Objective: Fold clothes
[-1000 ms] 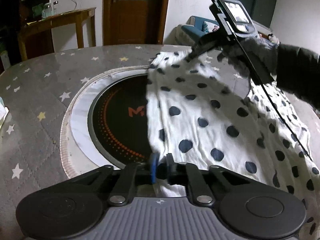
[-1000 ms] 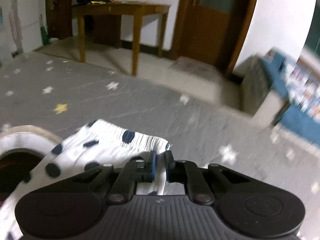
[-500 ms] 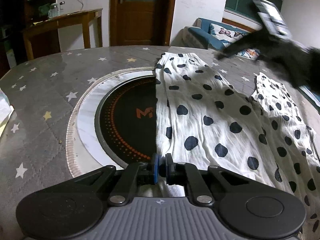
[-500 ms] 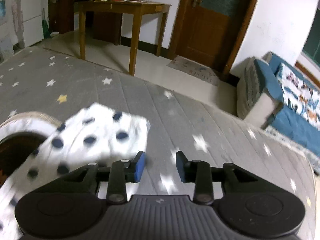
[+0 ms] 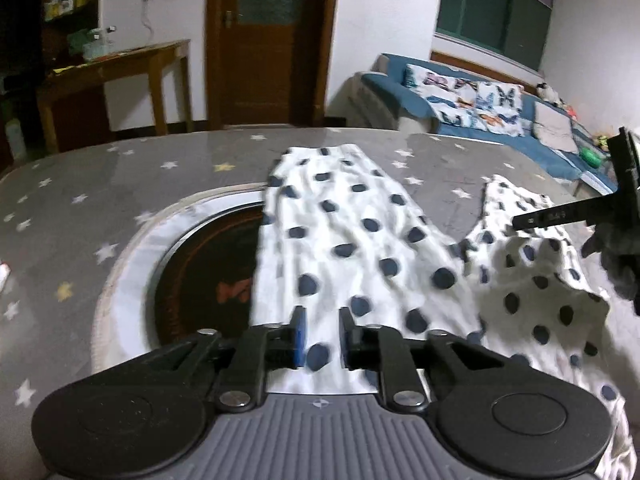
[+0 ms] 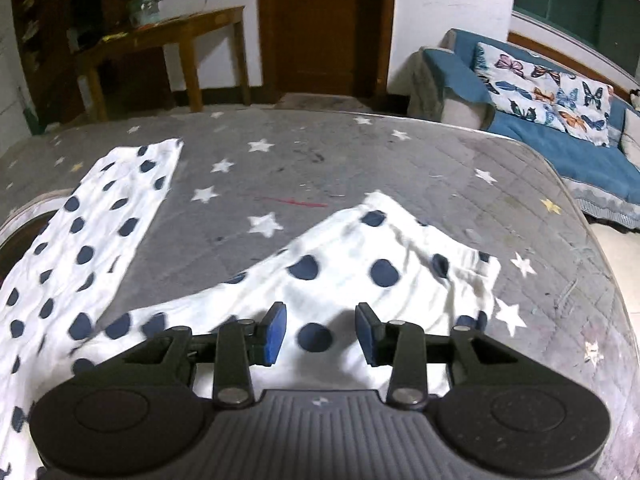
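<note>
White trousers with dark blue dots [image 5: 352, 240] lie spread on the grey star-patterned table, one leg stretched toward the far edge, the other leg [image 6: 372, 272] rumpled to the right. My left gripper [image 5: 322, 340] is open just above the cloth near its waist end, holding nothing. My right gripper [image 6: 322, 330] is open wide above the rumpled right leg, empty. The right gripper also shows at the right edge of the left wrist view [image 5: 568, 216], held by a gloved hand.
A round black induction plate [image 5: 192, 280] with a white ring is set in the table, partly under the left trouser leg. A wooden side table [image 6: 168, 40], a door and a blue sofa [image 6: 540, 92] stand beyond the table's far edge.
Both grippers have let go of the trousers and opened. The right gripper swung from the far left leg end over to the right leg. The left gripper lifted slightly.
</note>
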A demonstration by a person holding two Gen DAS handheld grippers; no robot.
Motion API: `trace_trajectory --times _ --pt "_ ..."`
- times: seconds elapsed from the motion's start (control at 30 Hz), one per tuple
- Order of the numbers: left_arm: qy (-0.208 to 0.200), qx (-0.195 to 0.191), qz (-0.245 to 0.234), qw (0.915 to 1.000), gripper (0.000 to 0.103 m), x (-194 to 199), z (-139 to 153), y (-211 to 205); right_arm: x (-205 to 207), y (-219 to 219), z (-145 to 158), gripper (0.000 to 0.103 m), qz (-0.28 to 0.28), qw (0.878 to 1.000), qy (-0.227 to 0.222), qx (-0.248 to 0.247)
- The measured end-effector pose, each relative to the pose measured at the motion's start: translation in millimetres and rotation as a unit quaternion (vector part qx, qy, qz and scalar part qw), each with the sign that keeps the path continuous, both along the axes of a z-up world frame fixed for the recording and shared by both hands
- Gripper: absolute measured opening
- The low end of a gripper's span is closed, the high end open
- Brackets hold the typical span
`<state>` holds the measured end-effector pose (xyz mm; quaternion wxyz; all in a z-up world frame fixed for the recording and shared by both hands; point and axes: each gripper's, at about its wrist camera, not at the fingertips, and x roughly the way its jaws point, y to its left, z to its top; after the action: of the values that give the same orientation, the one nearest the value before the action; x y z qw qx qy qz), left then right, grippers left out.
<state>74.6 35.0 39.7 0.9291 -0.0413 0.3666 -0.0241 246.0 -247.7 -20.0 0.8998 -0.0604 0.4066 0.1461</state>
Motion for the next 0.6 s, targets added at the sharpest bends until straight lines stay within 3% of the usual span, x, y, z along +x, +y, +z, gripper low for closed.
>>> trace_trajectory --times 0.13,0.27,0.6 --pt "0.01 -0.011 -0.02 0.9997 0.029 19.7 -7.1 -13.0 5.4 -12.9 -3.9 0.039 -0.014 1.0 -0.012 0.008" --pt "0.017 -0.015 -0.022 0.9995 0.029 42.5 -17.7 -19.4 6.9 -21.9 -7.3 0.039 -0.029 0.999 -0.036 -0.016" --pt "0.021 0.023 -0.013 0.9994 0.028 60.7 -36.3 -18.1 2.7 -59.0 -3.9 0.039 -0.081 0.992 -0.063 -0.078"
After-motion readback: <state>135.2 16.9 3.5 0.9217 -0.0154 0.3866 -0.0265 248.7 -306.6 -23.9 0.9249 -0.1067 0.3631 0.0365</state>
